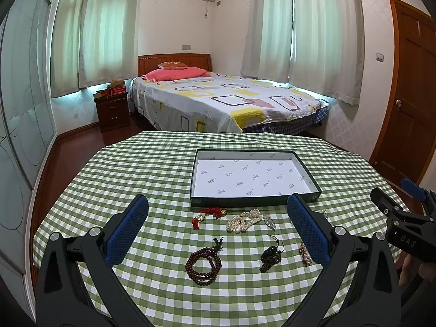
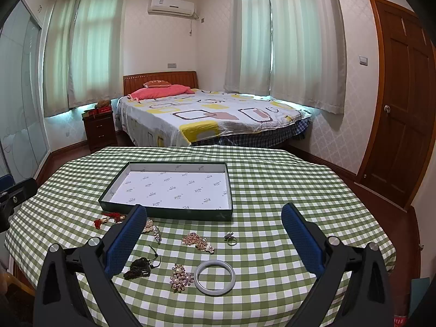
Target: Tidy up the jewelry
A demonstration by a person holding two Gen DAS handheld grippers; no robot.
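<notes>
Here, loose jewelry lay scattered on a table covered in a green-and-white checked cloth (image 1: pixel 152 163), all of it on the near side of a shallow open box (image 1: pixel 254 200) with a white patterned lining. The box held nothing. Its long axis ran left to right across the table, with its long near wall facing both grippers.

From the left wrist view, a coiled dark wooden bead bracelet (image 1: pixel 203 265) lay closest, almost centred between the blue pads and slightly below them. To its right lay a small black pendant (image 1: pixel 270 257). Farther off, just short of the box wall, sat a red tassel charm (image 1: pixel 208 215) and a heap of pearl strands (image 1: pixel 244 220).

From the right wrist view, a pale jade-like bangle (image 2: pixel 215 277) lay flat, nearly centred ahead of the pads, with a pearl-and-crystal brooch (image 2: pixel 181 276) just beside it on the left. Beyond them lay a gold sequinned piece (image 2: pixel 197 241) and a small ring (image 2: pixel 231 240).

The left gripper (image 1: pixel 218 234) was spread wide and held nothing, tilted down toward the table. The right gripper (image 2: pixel 214 238) was likewise spread wide and empty. Judging by position, the left hand was nearer the bead bracelet and the right hand nearer the bangle; the box lay straight beyond each piece.
</notes>
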